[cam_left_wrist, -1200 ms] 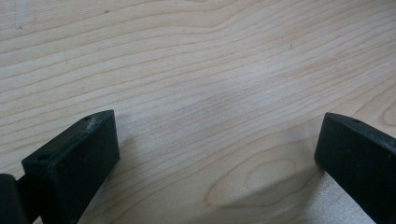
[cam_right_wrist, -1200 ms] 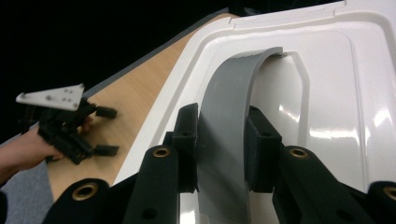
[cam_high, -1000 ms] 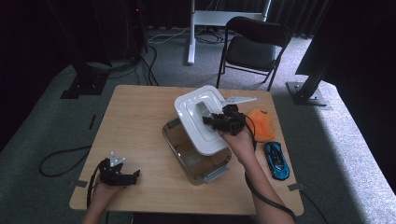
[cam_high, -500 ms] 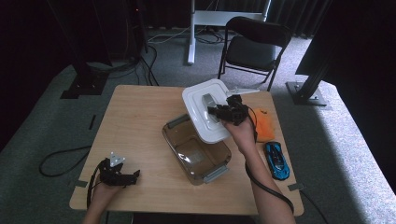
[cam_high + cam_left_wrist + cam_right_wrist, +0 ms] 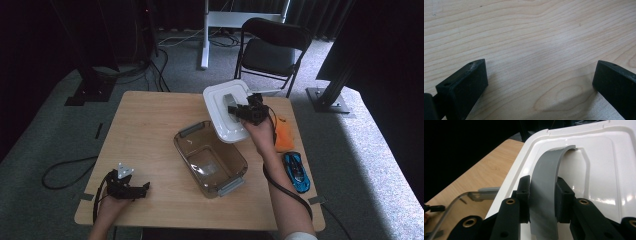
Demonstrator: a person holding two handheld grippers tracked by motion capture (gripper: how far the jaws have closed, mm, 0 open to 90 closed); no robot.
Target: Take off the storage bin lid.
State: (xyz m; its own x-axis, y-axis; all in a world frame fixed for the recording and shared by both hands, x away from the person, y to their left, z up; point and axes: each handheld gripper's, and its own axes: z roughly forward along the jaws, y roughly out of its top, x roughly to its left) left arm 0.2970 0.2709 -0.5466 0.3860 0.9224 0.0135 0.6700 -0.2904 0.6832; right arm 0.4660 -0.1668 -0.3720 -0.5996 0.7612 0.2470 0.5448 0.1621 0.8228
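My right gripper (image 5: 239, 111) (image 5: 542, 200) is shut on the grey arched handle (image 5: 546, 187) of a white box lid (image 5: 224, 117) (image 5: 604, 170), which it holds tilted in the air over the far right part of the table. A clear brownish plastic box (image 5: 210, 157) with grey latches stands open and empty on the table middle, just below and left of the lid; its rim (image 5: 461, 197) shows at the lower left of the right gripper view. My left gripper (image 5: 131, 189) (image 5: 540, 82) rests low at the table's near left corner, jaws wide open over bare wood, nothing between them.
A blue toy car (image 5: 297, 171) lies near the table's right edge, with an orange object (image 5: 284, 135) just beyond it. A black folding chair (image 5: 272, 50) stands behind the table. Cables trail over the grey carpet at the left.
The right gripper has carried the white lid up off the box and away toward the far right of the table. The left gripper has stayed put.
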